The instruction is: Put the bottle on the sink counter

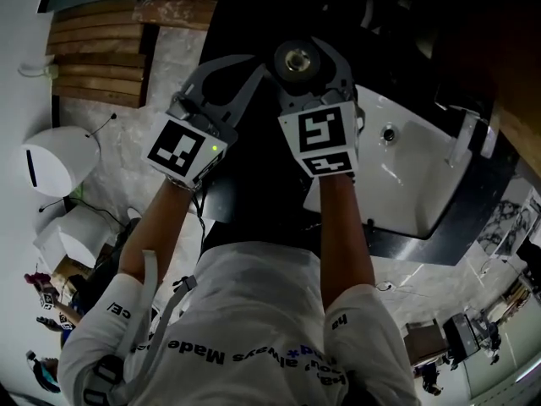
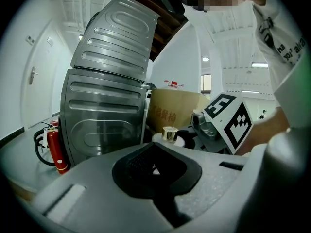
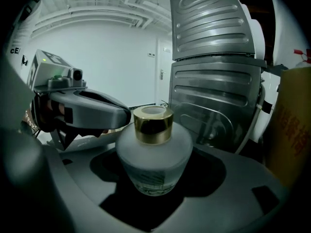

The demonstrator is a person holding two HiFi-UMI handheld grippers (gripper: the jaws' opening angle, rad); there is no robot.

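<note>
A squat frosted-glass bottle (image 3: 153,152) with a gold cap stands upright between the jaws of my right gripper (image 3: 154,181), which is shut on it. From the head view I look down on the bottle's (image 1: 297,59) cap, with the right gripper (image 1: 301,73) held over the dark sink counter (image 1: 254,194), left of the white basin (image 1: 407,172). My left gripper (image 1: 254,64) hangs just left of the bottle, jaws together and holding nothing. The left gripper view shows its own tips (image 2: 153,165) meeting, and the bottle's cap (image 2: 169,133) beyond them.
A ribbed steel appliance (image 2: 108,101) rises close behind the grippers. A red fire extinguisher (image 2: 56,150) stands at its left, and a cardboard box (image 2: 175,113) at its right. A faucet (image 1: 467,139) stands at the basin's far side. Marble floor (image 1: 127,146) and a white bin (image 1: 52,161) lie left.
</note>
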